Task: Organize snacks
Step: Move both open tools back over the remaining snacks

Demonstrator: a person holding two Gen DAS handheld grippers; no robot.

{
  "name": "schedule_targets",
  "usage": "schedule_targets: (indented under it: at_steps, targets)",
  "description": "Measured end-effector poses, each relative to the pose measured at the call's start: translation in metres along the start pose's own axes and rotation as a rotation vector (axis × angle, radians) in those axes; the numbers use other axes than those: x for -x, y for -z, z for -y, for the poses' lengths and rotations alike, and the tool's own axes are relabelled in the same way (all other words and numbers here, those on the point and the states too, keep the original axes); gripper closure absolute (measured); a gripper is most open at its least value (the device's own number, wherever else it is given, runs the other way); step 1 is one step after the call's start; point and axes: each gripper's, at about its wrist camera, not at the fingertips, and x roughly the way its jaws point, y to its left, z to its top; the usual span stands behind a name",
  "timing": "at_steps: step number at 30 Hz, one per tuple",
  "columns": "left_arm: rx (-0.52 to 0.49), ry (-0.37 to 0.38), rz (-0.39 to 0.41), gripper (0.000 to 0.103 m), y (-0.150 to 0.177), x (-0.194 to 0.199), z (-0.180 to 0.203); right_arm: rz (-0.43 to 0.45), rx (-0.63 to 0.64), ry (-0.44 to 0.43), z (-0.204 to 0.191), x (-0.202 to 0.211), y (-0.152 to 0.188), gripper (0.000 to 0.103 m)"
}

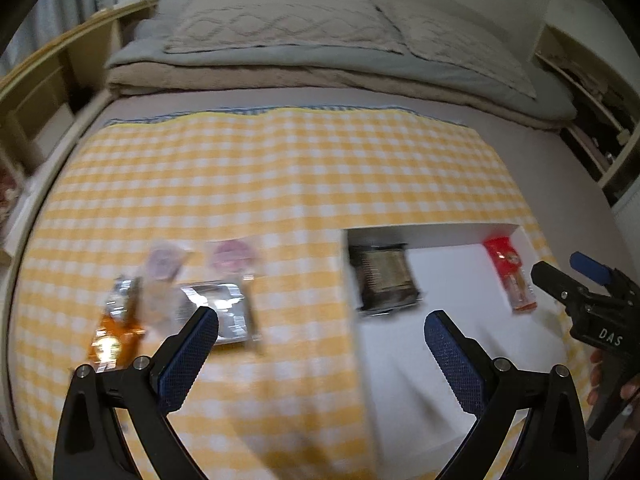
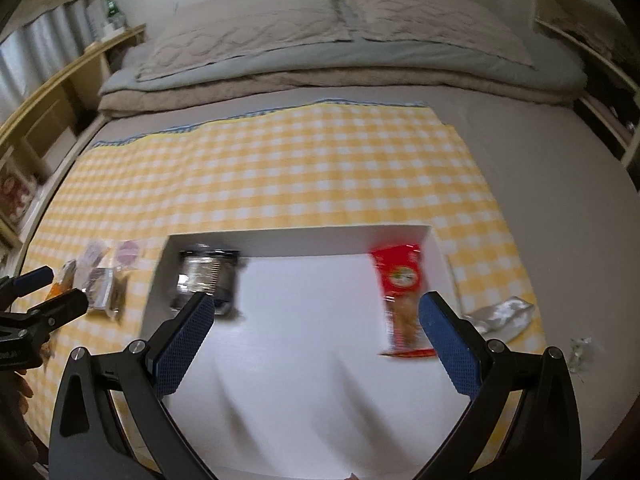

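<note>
A white open box (image 2: 300,240) lies on a yellow checked cloth (image 2: 280,160) on a bed. Inside it, a dark packet (image 2: 206,276) sits at the far left and a red packet (image 2: 400,296) at the right. My right gripper (image 2: 316,316) hovers above the box, open wide with nothing between its fingers. Left of the box lies a loose pile: an orange packet (image 1: 112,332), a silver packet (image 1: 224,308) and two pinkish packets (image 1: 232,258). My left gripper (image 1: 320,332) hangs open and empty above the cloth between pile and box. The frames are blurred by motion.
A crumpled silver wrapper (image 2: 500,316) and a small clear item (image 2: 580,352) lie right of the box. Folded blankets and pillows (image 2: 320,40) fill the far end of the bed. Wooden shelves (image 1: 60,80) run along the left, more shelving (image 1: 592,120) on the right.
</note>
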Motion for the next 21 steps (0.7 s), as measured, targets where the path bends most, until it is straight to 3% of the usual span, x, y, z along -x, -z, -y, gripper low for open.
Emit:
schedule_targets:
  at_steps: [12,21]
  targets:
    - [0.111,-0.088,0.062,0.0,0.025,0.063,-0.096,0.02,0.121,-0.129,-0.096,-0.004,-0.006,0.0]
    - [0.033,-0.136,0.071,0.0,0.041,0.066,-0.129,-0.019,0.17,-0.223,-0.164,-0.016,0.0,0.0]
